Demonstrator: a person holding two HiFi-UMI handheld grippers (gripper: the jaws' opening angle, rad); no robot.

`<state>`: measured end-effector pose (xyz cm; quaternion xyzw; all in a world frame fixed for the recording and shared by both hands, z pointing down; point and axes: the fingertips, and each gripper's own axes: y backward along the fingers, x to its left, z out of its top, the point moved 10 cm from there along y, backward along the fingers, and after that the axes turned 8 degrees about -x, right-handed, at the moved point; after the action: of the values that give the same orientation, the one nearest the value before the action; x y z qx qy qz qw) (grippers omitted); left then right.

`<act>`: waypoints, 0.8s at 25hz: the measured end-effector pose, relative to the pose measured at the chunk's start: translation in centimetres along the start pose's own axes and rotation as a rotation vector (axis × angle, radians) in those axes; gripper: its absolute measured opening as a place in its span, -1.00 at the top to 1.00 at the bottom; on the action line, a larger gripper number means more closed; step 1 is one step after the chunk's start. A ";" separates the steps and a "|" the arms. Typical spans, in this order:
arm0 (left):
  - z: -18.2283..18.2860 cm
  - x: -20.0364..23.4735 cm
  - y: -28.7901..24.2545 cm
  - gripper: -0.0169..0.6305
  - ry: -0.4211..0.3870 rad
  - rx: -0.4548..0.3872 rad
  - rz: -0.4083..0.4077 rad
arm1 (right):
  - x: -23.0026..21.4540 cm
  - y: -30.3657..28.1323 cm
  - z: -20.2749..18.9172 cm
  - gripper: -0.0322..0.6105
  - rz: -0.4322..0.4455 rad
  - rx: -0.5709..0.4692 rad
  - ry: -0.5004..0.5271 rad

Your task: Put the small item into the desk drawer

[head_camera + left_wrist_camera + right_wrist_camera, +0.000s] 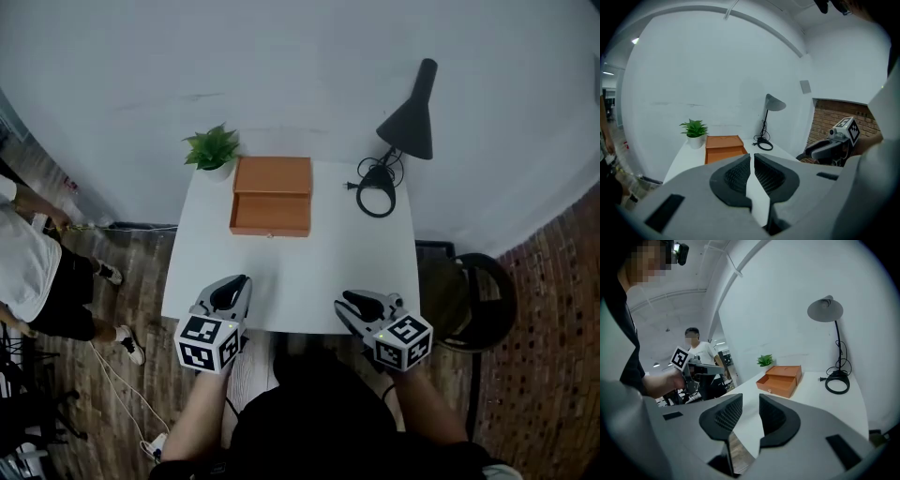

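Observation:
An orange desk organiser [273,176] stands at the back of the white table [309,272], its drawer [270,215] pulled out toward me; the same drawer [780,380] looks empty in the right gripper view. No small item shows in any view. My left gripper [242,281] hovers over the table's near left edge, jaws almost touching with nothing between them [752,157]. Over the near right edge, my right gripper [345,300] has its jaws apart and empty [750,397]. Both point toward the organiser, well short of it.
A small potted plant [214,150] sits at the back left corner. A black desk lamp [412,117] with a coiled cable [375,195] is at the back right. A dark stool [480,300] stands right of the table, and a person [28,272] stands on the left.

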<state>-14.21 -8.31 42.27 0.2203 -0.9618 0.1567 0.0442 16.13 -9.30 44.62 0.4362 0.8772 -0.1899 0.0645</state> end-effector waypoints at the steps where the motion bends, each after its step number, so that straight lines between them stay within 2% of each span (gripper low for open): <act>1: -0.2 0.1 -0.4 0.84 0.009 0.004 -0.001 | -0.4 -0.1 -0.3 0.54 0.004 0.020 0.002; 11: -1.9 -0.4 -6.2 0.84 0.070 0.081 0.000 | -6.2 -1.9 -1.9 0.33 0.046 0.166 0.046; 16: -3.6 -1.2 -8.9 0.84 0.078 0.134 -0.018 | -8.8 -2.8 -4.1 0.24 0.065 0.238 0.029; 20: -4.9 -1.7 -10.6 0.84 0.092 0.171 -0.015 | -9.9 -3.1 -6.1 0.22 0.083 0.295 0.071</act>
<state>-8.01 -15.08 49.64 0.2229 -0.9401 0.2480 0.0703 20.09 -15.96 53.82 0.4833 0.8228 -0.2981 -0.0236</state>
